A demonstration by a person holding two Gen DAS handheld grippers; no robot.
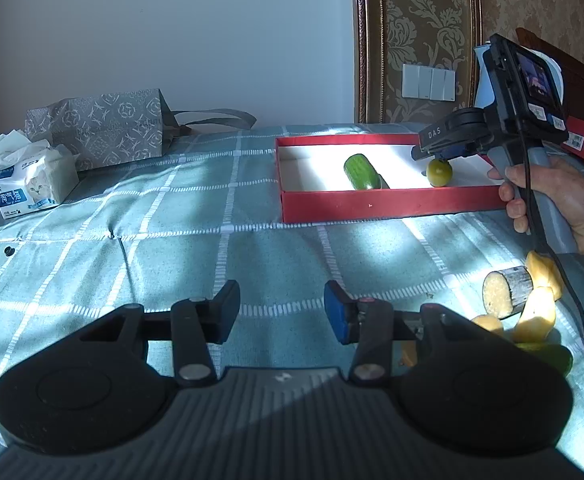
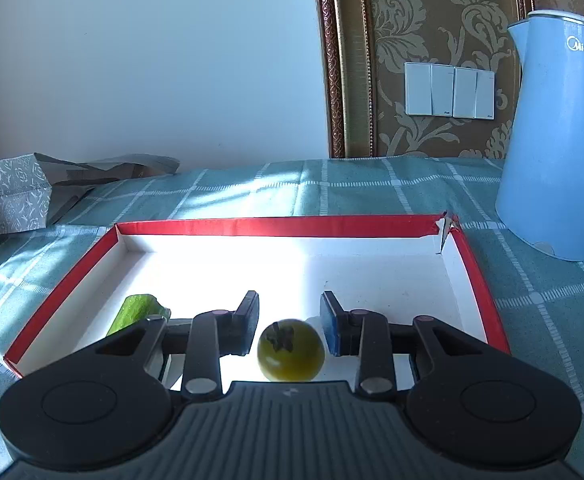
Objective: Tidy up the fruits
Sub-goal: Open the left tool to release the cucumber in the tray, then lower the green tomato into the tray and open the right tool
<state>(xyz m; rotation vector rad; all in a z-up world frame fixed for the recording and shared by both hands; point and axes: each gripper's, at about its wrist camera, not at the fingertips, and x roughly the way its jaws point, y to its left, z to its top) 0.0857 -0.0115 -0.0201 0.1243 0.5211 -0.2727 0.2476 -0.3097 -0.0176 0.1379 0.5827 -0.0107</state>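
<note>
A red box [image 1: 372,204] with a white floor lies on the checked teal cloth. Inside it rests a cut cucumber piece [image 1: 362,172] [image 2: 138,312]. My right gripper [image 2: 290,304] [image 1: 432,154], held by a hand [image 1: 564,204], is over the box's right part and shut on a small green tomato [image 2: 290,350] [image 1: 439,172]. My left gripper [image 1: 282,304] hovers open over bare cloth in front of the box, with nothing between its fingers. To its right lies a pile: a cut grey-skinned piece [image 1: 506,288], yellow pieces [image 1: 540,312] and a green one [image 1: 552,356].
A tissue pack [image 1: 24,188] and a patterned paper bag [image 1: 100,128] sit at the far left by the wall. A light blue kettle [image 2: 560,140] stands right of the box [image 2: 276,226]. A black cable [image 1: 572,300] hangs from the right gripper over the pile.
</note>
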